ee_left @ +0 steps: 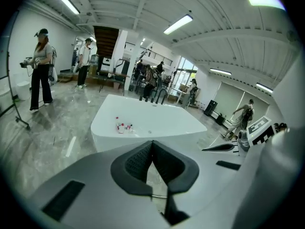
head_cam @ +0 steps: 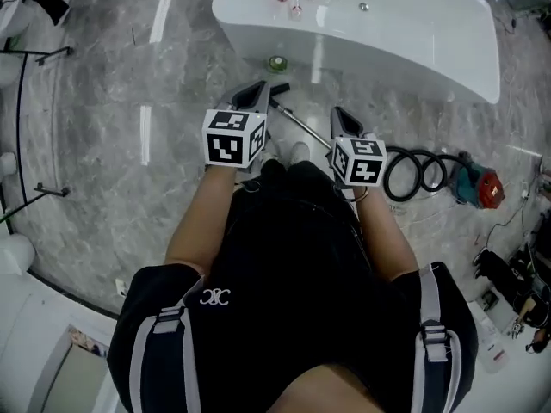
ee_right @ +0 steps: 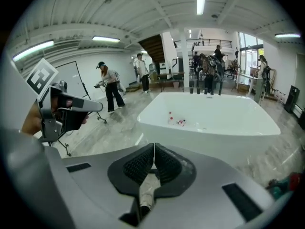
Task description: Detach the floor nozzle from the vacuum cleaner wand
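Head camera is looking steeply down over the person's torso (head_cam: 293,256) at the marble floor (head_cam: 103,144), with the white surface (head_cam: 413,24) at frame top. Each gripper camera is riding close behind its own jaws, facing forward over the floor. The camera on the left hand-held gripper (head_cam: 258,89) is catching the right hand-held gripper (head_cam: 337,114) at its right edge, and the right one is catching the left at its left edge. All three are sharing the white surface and floor.

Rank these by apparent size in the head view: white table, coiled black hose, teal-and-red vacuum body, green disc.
Largest: white table.
Next: coiled black hose and teal-and-red vacuum body, too alike to rank.
Smallest: green disc.
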Available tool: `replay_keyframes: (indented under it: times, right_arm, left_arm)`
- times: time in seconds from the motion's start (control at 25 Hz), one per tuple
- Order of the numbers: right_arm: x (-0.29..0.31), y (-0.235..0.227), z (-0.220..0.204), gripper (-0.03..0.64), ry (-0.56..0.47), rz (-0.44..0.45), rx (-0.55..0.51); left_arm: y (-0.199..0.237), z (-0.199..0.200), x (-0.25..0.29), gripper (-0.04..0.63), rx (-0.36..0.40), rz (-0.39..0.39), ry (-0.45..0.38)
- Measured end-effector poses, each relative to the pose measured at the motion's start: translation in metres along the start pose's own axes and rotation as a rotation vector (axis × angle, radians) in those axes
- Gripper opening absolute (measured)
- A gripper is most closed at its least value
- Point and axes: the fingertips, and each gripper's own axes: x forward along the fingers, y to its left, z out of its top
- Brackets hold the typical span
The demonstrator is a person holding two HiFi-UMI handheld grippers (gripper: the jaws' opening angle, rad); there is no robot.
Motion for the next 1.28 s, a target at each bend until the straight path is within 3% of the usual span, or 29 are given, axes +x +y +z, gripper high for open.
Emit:
replay_keyframes:
  times: [0.2, 0.36, 0.56, 0.76, 0.92, 1.0, 1.12, 1.28]
  right_arm:
    - [0.064, -0.026, -0.076, 0.015, 0.174, 0.040, 0.015]
    - [0.150, -0.052, -0.151, 0.015, 0.235, 0.072, -0.011]
    - [0.261, -0.077, -0.306, 0.015, 0.457, 0.122, -0.189]
    - [0.351, -0.102, -0.472, 0.015, 0.714, 0.171, -0.377]
    - [0.418, -0.094, -0.548, 0.018, 0.716, 0.257, -0.561]
    - [0.446, -0.097, -0.570, 0.088, 0.678, 0.231, -0.632]
    - [0.483, -0.111, -0.600, 0.184, 0.700, 0.174, -0.641]
    - [0.522, -0.121, -0.634, 0.202, 0.773, 0.161, -0.626]
  left_arm:
    - [0.026, -0.071, 0.043, 0.009, -0.035, 0.006, 0.148]
    - [0.049, -0.149, 0.081, 0.009, -0.037, 0.005, 0.217]
    - [0.063, -0.289, 0.125, 0.009, -0.123, -0.007, 0.331]
    - [0.093, -0.396, 0.188, 0.009, -0.228, 0.010, 0.365]
    - [0.125, -0.457, 0.243, 0.009, -0.220, 0.002, 0.368]
    - [0.132, -0.478, 0.265, 0.009, -0.210, -0.036, 0.367]
    - [0.137, -0.507, 0.281, 0.008, -0.214, -0.085, 0.378]
    - [0.147, -0.548, 0.271, 0.009, -0.237, -0.091, 0.407]
